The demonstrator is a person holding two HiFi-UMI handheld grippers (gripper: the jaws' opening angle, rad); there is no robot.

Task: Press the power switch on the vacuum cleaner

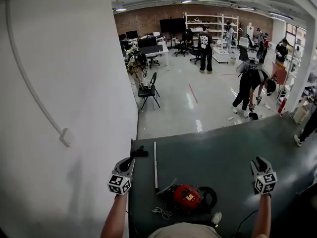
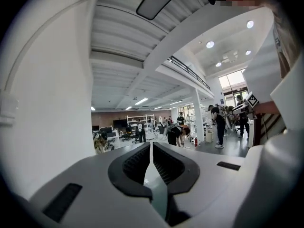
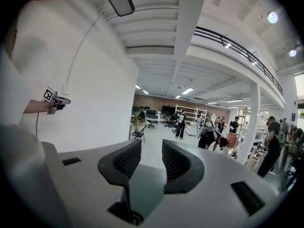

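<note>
The red vacuum cleaner [image 1: 188,197] lies on the dark green mat [image 1: 223,157] near the bottom of the head view, with a black hose coil [image 1: 209,198] beside it. Its metal tube [image 1: 155,165] stretches away from it toward a black nozzle [image 1: 139,152]. My left gripper [image 1: 129,161] is held up to the left of the vacuum, its jaws together with nothing between them [image 2: 150,144]. To the vacuum's right my right gripper [image 1: 259,161] is also held up, open and empty [image 3: 152,144]. Both gripper views look level across the room, and neither shows the vacuum.
A white wall [image 1: 59,83] runs along the left, right beside the left gripper. A light cord [image 1: 161,212] lies coiled by the vacuum. Beyond the mat are a black chair [image 1: 148,90], a person bending down [image 1: 250,86], other people, desks and shelves.
</note>
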